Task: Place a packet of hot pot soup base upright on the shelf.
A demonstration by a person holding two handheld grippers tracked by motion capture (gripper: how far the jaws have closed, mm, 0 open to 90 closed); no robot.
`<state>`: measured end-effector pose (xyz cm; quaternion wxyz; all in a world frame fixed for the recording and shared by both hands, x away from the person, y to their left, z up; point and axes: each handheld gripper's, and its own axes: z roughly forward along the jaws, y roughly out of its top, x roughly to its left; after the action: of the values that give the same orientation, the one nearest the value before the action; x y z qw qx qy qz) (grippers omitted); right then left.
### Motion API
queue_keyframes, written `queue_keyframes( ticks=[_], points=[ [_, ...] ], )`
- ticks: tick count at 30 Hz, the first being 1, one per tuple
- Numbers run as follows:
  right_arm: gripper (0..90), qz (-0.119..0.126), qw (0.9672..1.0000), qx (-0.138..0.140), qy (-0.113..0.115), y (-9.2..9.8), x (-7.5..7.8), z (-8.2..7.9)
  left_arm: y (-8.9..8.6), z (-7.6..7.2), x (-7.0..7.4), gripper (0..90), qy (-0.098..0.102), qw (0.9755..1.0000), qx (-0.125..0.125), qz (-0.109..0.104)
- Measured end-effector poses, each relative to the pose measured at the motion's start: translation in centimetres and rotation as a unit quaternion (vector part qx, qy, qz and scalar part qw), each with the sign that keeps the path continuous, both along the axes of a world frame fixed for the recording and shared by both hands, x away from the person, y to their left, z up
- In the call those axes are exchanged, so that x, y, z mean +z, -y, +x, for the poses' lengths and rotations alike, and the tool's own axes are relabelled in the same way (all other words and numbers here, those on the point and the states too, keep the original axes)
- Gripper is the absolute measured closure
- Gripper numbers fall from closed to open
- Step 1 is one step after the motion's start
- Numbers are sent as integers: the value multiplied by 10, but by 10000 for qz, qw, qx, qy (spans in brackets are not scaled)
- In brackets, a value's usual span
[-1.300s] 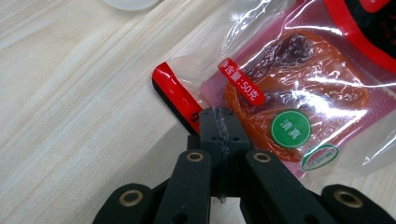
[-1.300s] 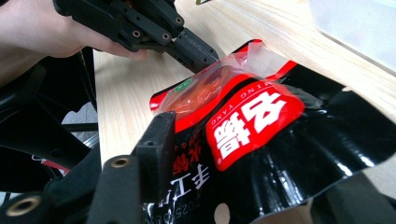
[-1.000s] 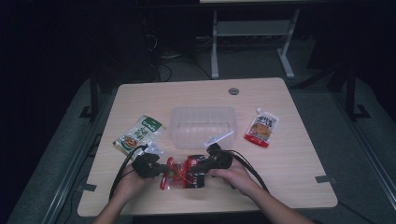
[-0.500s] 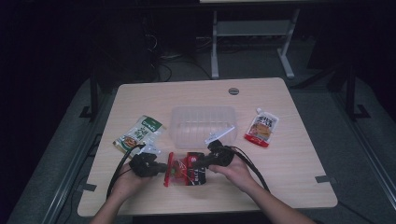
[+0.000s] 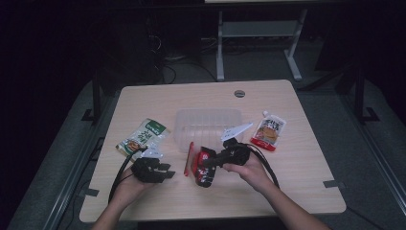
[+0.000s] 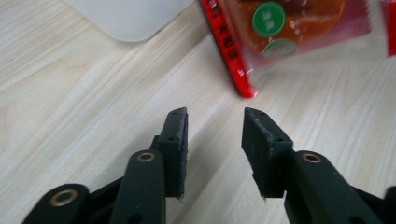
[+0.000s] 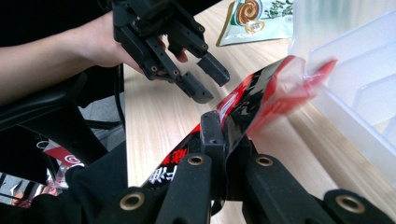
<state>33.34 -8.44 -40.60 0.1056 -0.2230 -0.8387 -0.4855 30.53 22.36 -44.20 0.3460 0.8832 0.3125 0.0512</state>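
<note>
Right gripper (image 5: 207, 164) clamps the red packet (image 5: 203, 168); left gripper (image 5: 167, 171), jaws just opening, empty, beside the packet over the counter (image 5: 297, 182).

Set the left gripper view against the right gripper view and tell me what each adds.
Left gripper view alone: the left gripper with its fingers apart and nothing between them, and the packet's green round stickers. Right gripper view alone: the right gripper shut on the red packet, the green snack bag, and the person's left hand. Both: the red packet, the clear tray, the table.
</note>
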Motion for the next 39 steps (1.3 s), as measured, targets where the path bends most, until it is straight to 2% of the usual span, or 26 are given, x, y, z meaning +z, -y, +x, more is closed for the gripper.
queue_keyframes(
  ticks=[4,8,14,20,27,39],
  points=[
    [900,82,10000,44,29,8,8,-1,0,0,0,582,4,10000,-31,5],
    [900,157,9997,74,160,14,17,-5,1,0,0,568,-7,10000,-41,5],
    [900,277,9992,62,281,22,29,-4,4,-1,-1,501,-56,9999,-84,-31],
    [900,224,9988,-37,429,28,37,1,8,-3,-2,434,-71,9999,-109,-77],
    [900,140,9980,-84,618,32,45,6,9,-4,-1,418,-43,9998,-163,-62],
    [900,191,9944,-556,879,57,67,26,11,-5,-2,408,-22,9997,-186,-125]
  ],
)
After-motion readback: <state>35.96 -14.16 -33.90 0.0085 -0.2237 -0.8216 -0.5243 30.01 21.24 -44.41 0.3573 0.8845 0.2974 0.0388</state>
